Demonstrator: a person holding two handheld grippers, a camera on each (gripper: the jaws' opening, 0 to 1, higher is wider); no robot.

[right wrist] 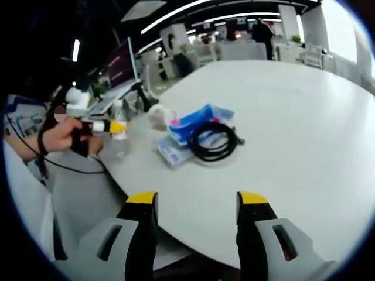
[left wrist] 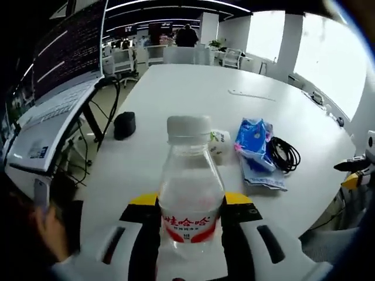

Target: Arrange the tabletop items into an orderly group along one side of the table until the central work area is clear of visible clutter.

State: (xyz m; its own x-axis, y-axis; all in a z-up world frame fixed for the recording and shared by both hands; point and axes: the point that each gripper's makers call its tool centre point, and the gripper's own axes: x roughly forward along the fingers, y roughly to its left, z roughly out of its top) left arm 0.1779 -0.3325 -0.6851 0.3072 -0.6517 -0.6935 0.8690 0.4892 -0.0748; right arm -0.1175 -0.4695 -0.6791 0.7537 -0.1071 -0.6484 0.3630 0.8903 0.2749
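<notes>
While left tongs (left wrist: 190, 219) pinch the bottle (left wrist: 190, 193) low and right tongs (right wrist: 197, 219) hang wide, a tilt could topple it onto the cable (left wrist: 285, 154) ahead.

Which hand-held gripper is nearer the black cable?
Right. The right hand-held gripper faces the black cable across bare table; the left hand-held gripper, holding the water bottle, sits farther off.

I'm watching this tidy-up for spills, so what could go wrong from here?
The left claw grips the clear water bottle low on its body, so the bottle may tip or slip when set down. Placed near the blue packet and black cable coil, it could snag or shove them.
</notes>
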